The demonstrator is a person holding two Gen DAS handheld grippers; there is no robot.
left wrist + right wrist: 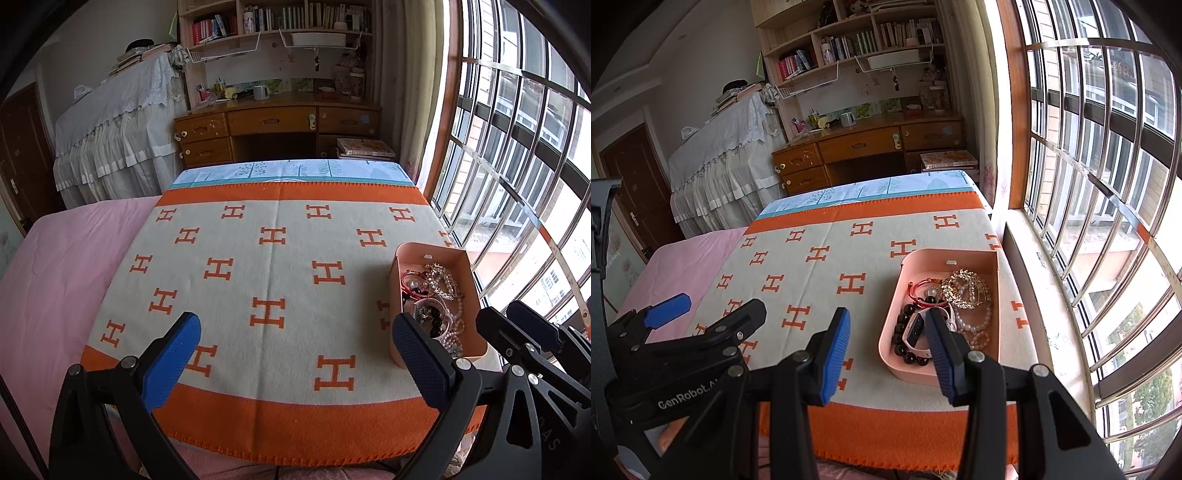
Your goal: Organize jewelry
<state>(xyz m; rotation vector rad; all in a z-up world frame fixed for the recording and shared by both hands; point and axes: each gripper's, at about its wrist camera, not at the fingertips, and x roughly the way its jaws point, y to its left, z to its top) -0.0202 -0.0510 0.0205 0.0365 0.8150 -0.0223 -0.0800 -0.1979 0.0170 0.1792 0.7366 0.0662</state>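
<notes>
Where the orange-and-cream blanket (820, 266) covers the bed, we find a pink box (892, 332) resting on it near the window-side edge, its lid off. Inside we note a tangle of jewelry: a gold leaf-pattern piece (966, 290), a red cord bracelet (925, 290), a black bead bracelet (905, 338), a white-strapped watch (914, 330) and strands of pale pearls (979, 323). We record the right tool (890, 354) hovering above the box's near-left corner, its blue pads released and parted, gripping nothing; one pad hangs over the blanket, the other over the box's contents. We record the left tool (295, 358) to the left of the box, jaws spread wide over bare blanket, empty. Beyond the bed we observe a pink sheet (55, 273), a wooden desk (273, 122) with bookshelves (280, 18) above, and a barred window (1108, 166) beside the box.
</notes>
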